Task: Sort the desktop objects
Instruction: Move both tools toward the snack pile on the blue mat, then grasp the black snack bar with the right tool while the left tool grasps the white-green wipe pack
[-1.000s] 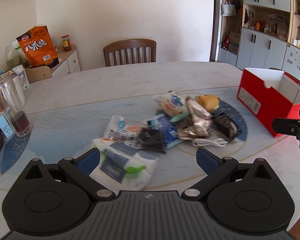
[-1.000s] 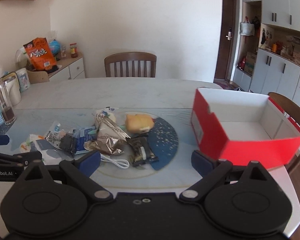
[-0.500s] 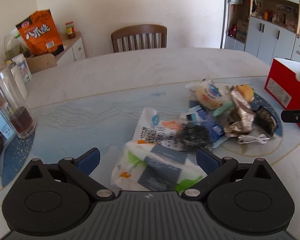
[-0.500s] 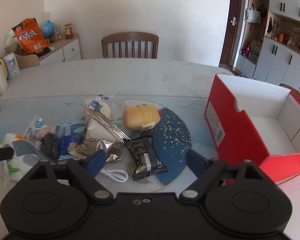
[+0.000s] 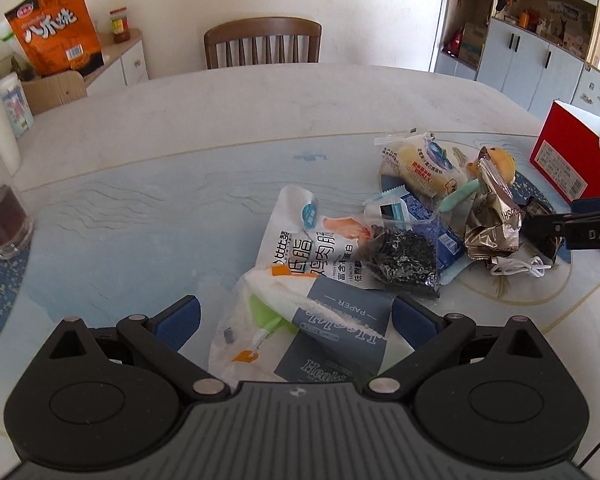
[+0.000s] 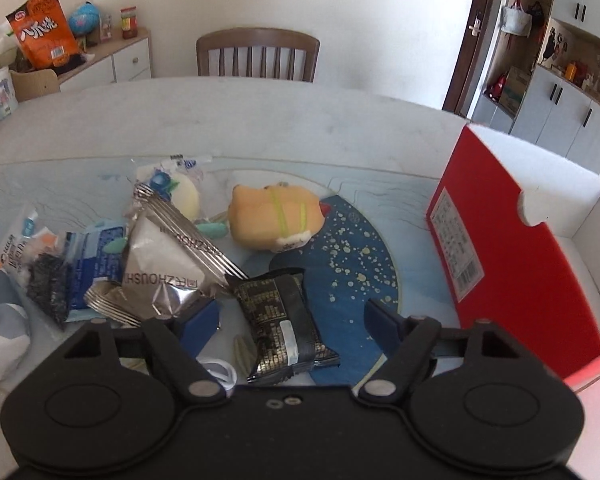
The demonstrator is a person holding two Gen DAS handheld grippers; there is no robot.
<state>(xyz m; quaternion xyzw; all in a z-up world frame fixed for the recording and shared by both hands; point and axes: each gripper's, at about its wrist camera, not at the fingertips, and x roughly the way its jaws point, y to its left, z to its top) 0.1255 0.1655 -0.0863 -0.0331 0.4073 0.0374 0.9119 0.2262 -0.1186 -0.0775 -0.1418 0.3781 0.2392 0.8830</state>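
Observation:
A pile of packets lies on the blue table mat [image 6: 352,276]. My left gripper [image 5: 296,320] is open and straddles a white tissue pack with a grey label [image 5: 320,332]; its pads do not press it. Beyond that lie a white chicken pouch [image 5: 312,248] and a dark seaweed bag [image 5: 404,260]. My right gripper [image 6: 292,322] has its jaws closing around a black snack packet [image 6: 280,316], with gaps still on both sides. A silver foil bag [image 6: 164,256], a yellow plush toy [image 6: 272,220] and a white cable [image 6: 220,372] lie close by.
An open red box [image 6: 500,260] stands on the table to the right of the pile. A glass with a dark drink [image 5: 4,220] stands at the left edge. A wooden chair [image 5: 262,42] is at the far side, and a cabinet holds an orange snack bag [image 5: 54,28].
Both grippers have come forward and down onto the pile. The tissue pack now sits between the left fingers, and the right jaws have narrowed around the black packet.

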